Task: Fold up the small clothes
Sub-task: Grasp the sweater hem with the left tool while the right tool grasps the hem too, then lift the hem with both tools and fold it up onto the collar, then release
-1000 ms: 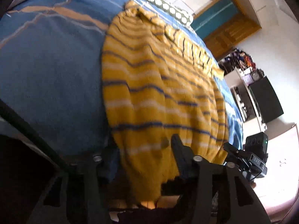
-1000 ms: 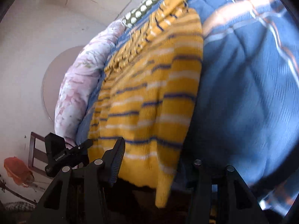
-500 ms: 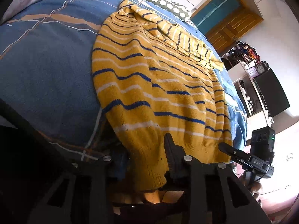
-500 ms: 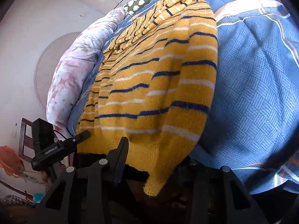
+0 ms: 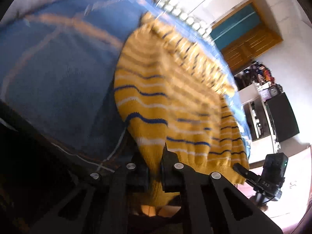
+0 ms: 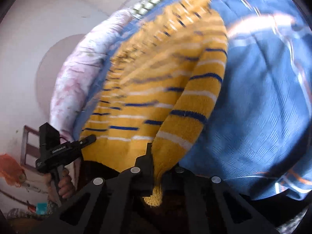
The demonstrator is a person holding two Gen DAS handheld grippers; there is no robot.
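Left wrist view shows the left tongs [image 5: 155,167] clamped on the hem of the yellow striped sweater [image 5: 171,101], the knit bunched between the two black fingers [image 5: 171,167] at one bottom corner. From there the sweater stretches away across the blue bedspread [image 5: 58,74], its far end blurred. Beyond the bed's far side stand a wooden door [image 5: 251,44] and a black screen [image 5: 282,117], and the other gripper shows low at the right edge.

Right wrist view has the right tongs [image 6: 158,167] pinched on the opposite bottom corner of the sweater [image 6: 161,89] — a fold of ribbed hem hangs down between the fingers [image 6: 145,165]. The garment lies lengthwise on the bedspread [image 6: 263,107], with a pale floral quilt [image 6: 78,74] heaped along its far side. At lower left the person's hand [image 6: 62,183] grips the handle of the left gripper — both tools sit at the bed's near edge.
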